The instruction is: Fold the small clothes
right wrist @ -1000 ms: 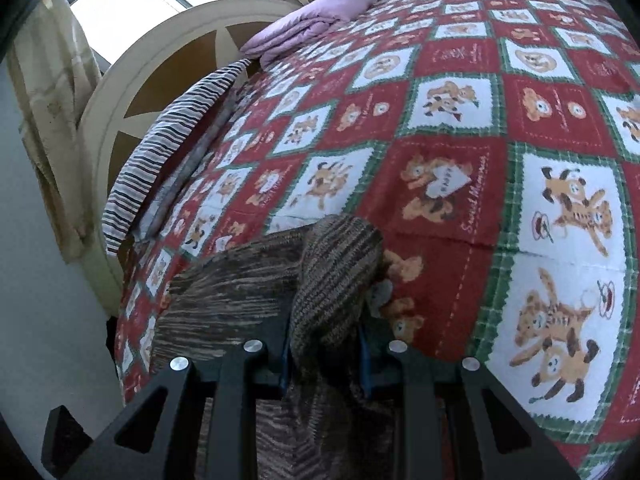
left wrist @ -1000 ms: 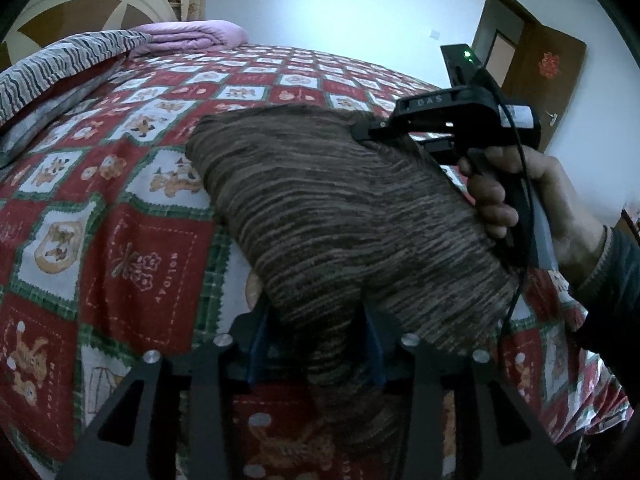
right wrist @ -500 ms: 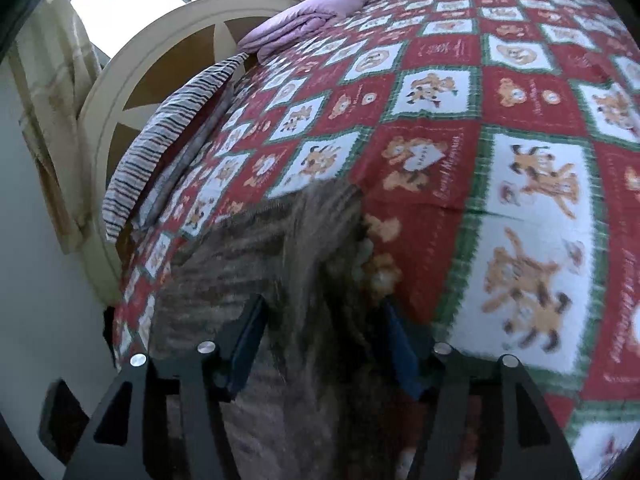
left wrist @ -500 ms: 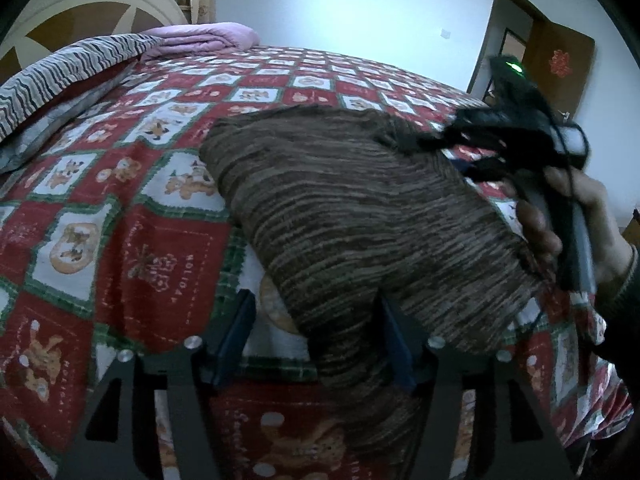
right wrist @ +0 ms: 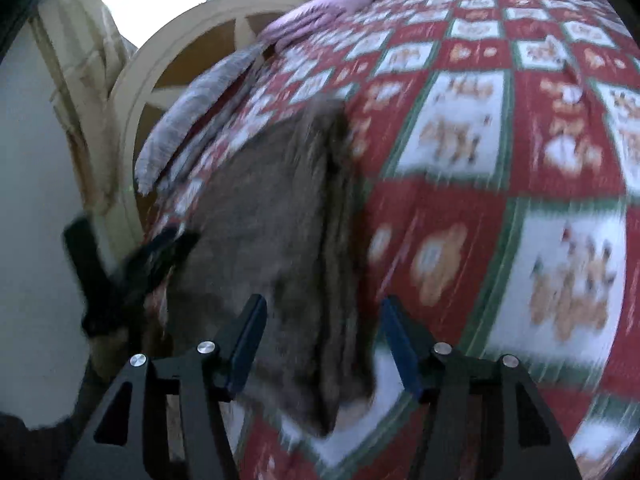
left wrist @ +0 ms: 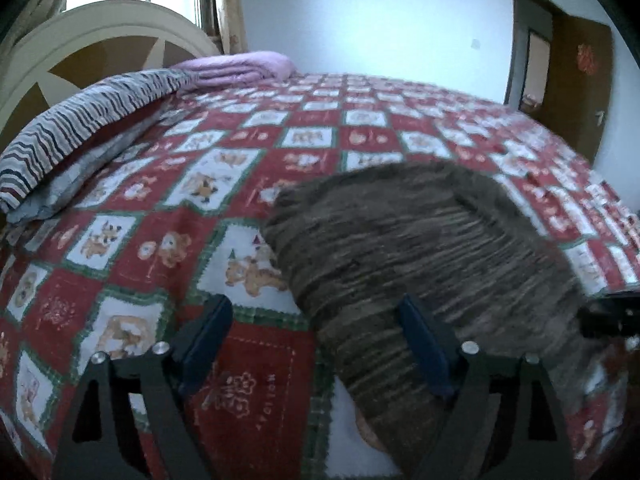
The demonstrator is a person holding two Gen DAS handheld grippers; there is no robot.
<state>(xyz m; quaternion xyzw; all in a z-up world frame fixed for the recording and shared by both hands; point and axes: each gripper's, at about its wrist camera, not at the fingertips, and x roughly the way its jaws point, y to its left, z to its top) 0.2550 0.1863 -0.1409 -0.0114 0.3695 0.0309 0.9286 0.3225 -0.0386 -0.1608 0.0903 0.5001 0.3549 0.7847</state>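
Observation:
A brown striped knit garment (left wrist: 420, 248) lies folded flat on the red and white patchwork bedspread (left wrist: 168, 184). My left gripper (left wrist: 316, 336) is open and empty, its jaws wide apart over the garment's near left corner. The garment also shows in the right wrist view (right wrist: 272, 232), blurred. My right gripper (right wrist: 320, 340) is open and empty above the garment's near edge. The other gripper shows as a dark shape at the left in the right wrist view (right wrist: 120, 272).
A striped pillow (left wrist: 80, 128) and a folded purple blanket (left wrist: 240, 68) lie by the cream headboard (left wrist: 60, 44) at the far left. A brown door (left wrist: 576, 80) stands at the back right. Bedspread lies bare to the left of the garment.
Both grippers were shut on the garment's edge one second ago. They have opened and let it drop flat on the bed, and both have pulled back.

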